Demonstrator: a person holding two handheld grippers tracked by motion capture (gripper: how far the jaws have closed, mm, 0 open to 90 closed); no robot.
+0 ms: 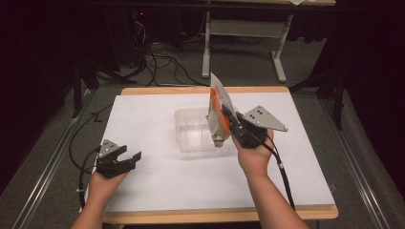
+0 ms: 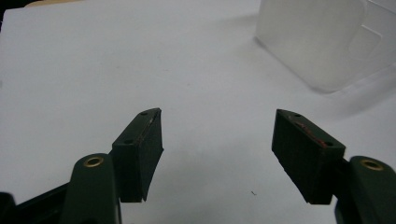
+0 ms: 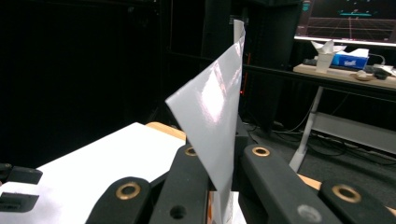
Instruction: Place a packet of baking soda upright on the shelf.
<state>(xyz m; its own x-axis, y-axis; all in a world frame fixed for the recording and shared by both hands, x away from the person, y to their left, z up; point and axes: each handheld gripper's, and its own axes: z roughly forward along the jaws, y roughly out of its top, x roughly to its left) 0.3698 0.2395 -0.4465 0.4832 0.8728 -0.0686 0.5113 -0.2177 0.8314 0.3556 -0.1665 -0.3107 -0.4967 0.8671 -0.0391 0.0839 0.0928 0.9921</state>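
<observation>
- Right gripper (image 1: 228, 125): I see its jaws clamped on an orange-and-silver packet (image 1: 218, 114), held upright over the clear plastic container (image 1: 191, 131) mid-table.
- Left gripper (image 1: 128, 158): jaws open, empty, near left.

An orange-and-white flat packet (image 1: 217, 112) stands upright on edge above the clear plastic container (image 1: 193, 131) mid-table.

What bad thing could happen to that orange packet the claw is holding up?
The right claw pinches the orange packet by one edge, so it might slip or swing. It hangs at the rim of the clear container and could bump it aside. The left claw rests open, too far off to steady anything.
</observation>
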